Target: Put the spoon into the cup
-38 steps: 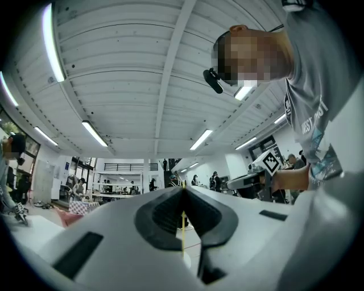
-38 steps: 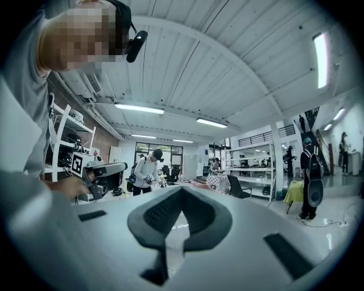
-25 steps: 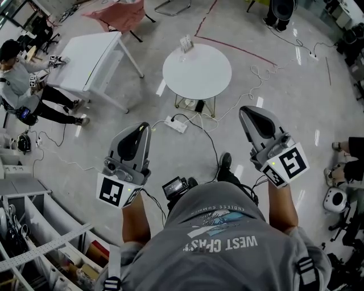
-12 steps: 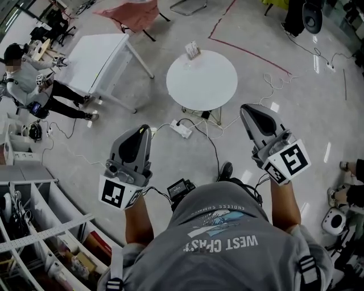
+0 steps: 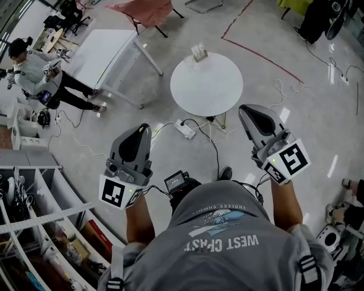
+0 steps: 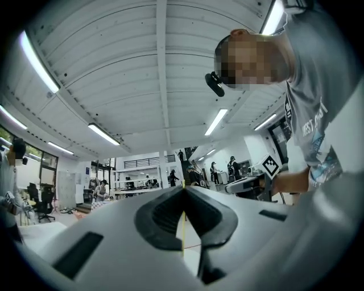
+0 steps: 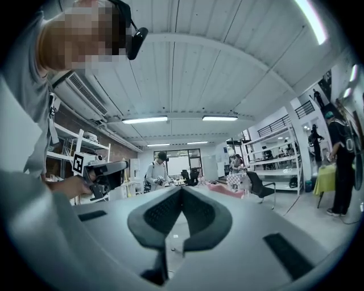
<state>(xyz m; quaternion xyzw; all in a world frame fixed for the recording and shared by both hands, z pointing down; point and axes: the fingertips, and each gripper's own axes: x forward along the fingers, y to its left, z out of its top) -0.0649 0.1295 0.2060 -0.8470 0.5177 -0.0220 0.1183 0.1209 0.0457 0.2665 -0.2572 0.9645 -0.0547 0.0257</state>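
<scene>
No spoon or cup can be made out in any view. A round white table point(image 5: 207, 85) stands ahead on the floor, with a small pale object point(image 5: 199, 51) at its far edge, too small to identify. My left gripper point(image 5: 142, 128) is held at waist height, shut and empty, well short of the table. My right gripper point(image 5: 246, 109) is level with it, also shut and empty. In the left gripper view the jaws point(image 6: 183, 190) meet tip to tip; in the right gripper view the jaws point(image 7: 181, 190) do the same.
A white rectangular table point(image 5: 108, 54) stands far left with a seated person point(image 5: 34, 65) beside it. A power strip point(image 5: 186, 129) and cables lie on the floor before the round table. Shelving point(image 5: 34, 227) fills the lower left. A pink chair point(image 5: 149, 10) is beyond.
The view has shifted: the round table and floor have slid right and slightly lower in the head view. Both grippers keep the same pose, shut.
</scene>
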